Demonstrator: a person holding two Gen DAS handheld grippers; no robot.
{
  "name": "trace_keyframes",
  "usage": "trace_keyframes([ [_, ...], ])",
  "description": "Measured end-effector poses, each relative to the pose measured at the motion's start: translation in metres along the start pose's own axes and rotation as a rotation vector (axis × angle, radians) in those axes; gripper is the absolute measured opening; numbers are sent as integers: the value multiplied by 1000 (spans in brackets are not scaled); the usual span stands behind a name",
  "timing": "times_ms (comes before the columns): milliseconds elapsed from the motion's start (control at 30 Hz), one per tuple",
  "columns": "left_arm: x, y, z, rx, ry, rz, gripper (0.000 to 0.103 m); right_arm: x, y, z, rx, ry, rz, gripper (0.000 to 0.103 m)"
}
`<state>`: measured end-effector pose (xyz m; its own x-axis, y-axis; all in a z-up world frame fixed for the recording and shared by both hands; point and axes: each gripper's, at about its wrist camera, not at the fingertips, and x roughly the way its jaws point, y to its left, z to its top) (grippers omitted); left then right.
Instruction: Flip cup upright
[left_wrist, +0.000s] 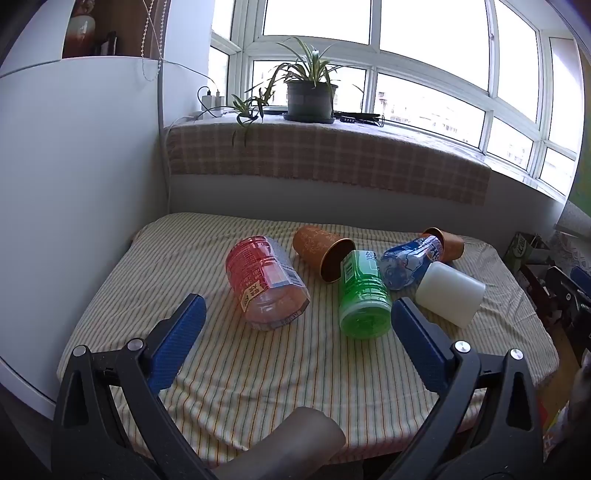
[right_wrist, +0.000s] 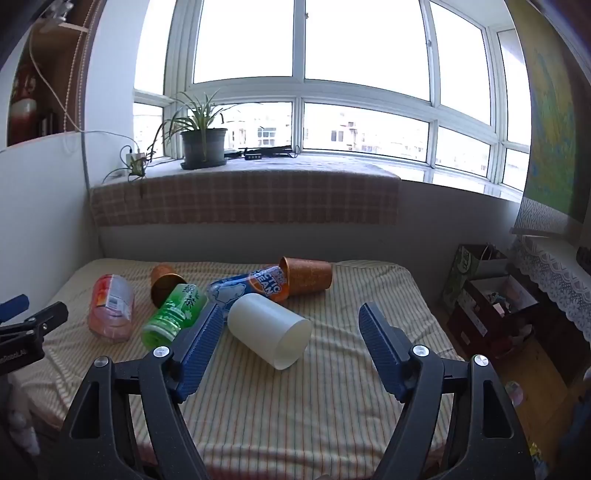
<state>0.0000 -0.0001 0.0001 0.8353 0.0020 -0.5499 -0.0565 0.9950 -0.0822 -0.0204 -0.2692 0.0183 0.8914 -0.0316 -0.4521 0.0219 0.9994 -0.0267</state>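
Note:
Several cups lie on their sides on a striped cloth (left_wrist: 258, 369) (right_wrist: 295, 406). A red-labelled clear cup (left_wrist: 264, 282) (right_wrist: 110, 306) lies leftmost, then a green cup (left_wrist: 364, 299) (right_wrist: 173, 314), an orange cup (left_wrist: 321, 253) (right_wrist: 164, 282), a blue cup (left_wrist: 410, 264) (right_wrist: 243, 288), a second orange cup (left_wrist: 445, 243) (right_wrist: 308, 275) and a white cup (left_wrist: 448, 291) (right_wrist: 269, 326). My left gripper (left_wrist: 297, 317) is open, just short of the red and green cups. My right gripper (right_wrist: 291, 317) is open, with the white cup between its fingertips' line.
A windowsill with a checked cover (left_wrist: 325, 158) (right_wrist: 243, 199) carries a potted plant (left_wrist: 310, 96) (right_wrist: 203, 146) behind the table. A white wall panel (left_wrist: 74, 184) stands on the left. Boxes and bags (right_wrist: 487, 295) crowd the floor on the right.

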Motion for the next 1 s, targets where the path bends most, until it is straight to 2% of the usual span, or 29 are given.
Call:
trace_keyframes([
  [1000, 5, 1, -2, -2, 6, 3, 102, 3, 0, 1, 18, 9, 11, 76],
])
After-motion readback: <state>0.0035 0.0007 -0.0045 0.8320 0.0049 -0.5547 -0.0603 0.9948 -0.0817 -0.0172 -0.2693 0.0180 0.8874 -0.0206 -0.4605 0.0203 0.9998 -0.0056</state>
